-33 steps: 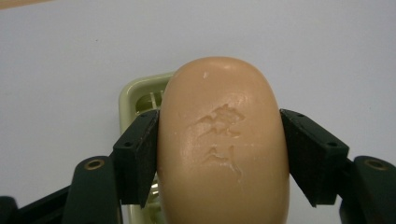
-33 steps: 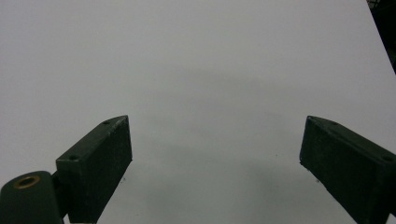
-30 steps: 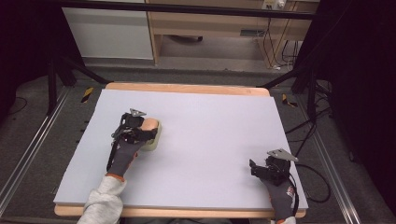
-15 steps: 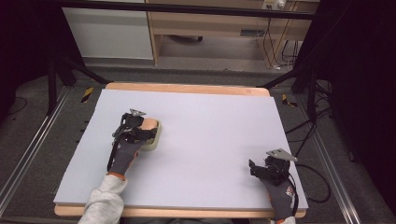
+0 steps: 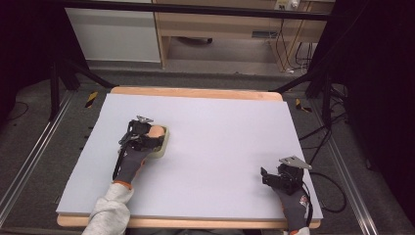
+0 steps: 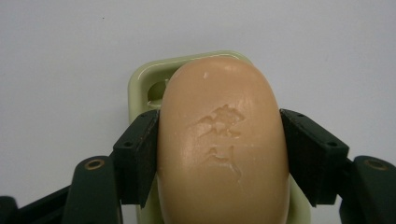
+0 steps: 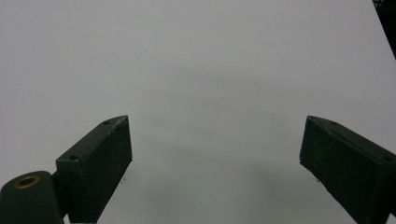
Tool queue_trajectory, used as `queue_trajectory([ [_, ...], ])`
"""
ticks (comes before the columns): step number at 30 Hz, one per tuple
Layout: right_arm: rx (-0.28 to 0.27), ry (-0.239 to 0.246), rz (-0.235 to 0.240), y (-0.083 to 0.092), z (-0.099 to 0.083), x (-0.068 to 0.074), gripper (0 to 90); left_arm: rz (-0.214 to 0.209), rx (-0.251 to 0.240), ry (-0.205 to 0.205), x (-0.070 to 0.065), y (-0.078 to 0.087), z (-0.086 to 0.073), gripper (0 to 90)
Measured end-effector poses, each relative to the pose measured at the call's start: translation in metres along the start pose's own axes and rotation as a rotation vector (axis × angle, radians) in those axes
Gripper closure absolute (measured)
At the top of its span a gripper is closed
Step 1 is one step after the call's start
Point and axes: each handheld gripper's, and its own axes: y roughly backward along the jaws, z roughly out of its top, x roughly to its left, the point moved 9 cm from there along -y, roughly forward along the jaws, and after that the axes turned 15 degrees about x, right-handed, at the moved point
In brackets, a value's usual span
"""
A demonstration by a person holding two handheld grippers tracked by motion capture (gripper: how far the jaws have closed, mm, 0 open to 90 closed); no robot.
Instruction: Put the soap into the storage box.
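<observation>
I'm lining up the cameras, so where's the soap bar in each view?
High view: soap left of centre, in the left hand-held gripper.
Left gripper view: soap centre, clamped over the green dish.
Right gripper view: bare table.
Shared landmark: the dish.

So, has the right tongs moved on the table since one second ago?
No. The right tongs sit at the same spot near the table front right corner.

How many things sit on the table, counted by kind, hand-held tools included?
Soap bar: 1, peach, clamped between the left tool's jaws
Soap dish: 1, pale green, under the soap
Tools: 2, the left one on the soap, the right tool open over bare table
Total: 4
</observation>
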Motion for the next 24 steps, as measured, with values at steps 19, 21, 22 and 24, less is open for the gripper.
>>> queue_trajectory([
  [19,0.001,-0.002,0.001,-0.0001,-0.0001,0.0002,9.5,0.005,0.013,0.000,-0.0006,-0.0068,-0.0017,31.3],
  [21,0.001,-0.002,0.001,-0.0001,-0.0001,0.0003,9.5,0.004,0.014,0.001,-0.0004,-0.0070,-0.0018,31.3],
  [22,0.002,-0.003,0.001,-0.0002,-0.0001,0.0004,9.5,0.005,0.014,0.002,-0.0001,-0.0071,-0.0018,31.3],
  [24,0.001,-0.003,0.001,-0.0002,-0.0001,0.0004,9.5,0.005,0.014,0.006,0.0005,-0.0077,-0.0019,31.3],
])
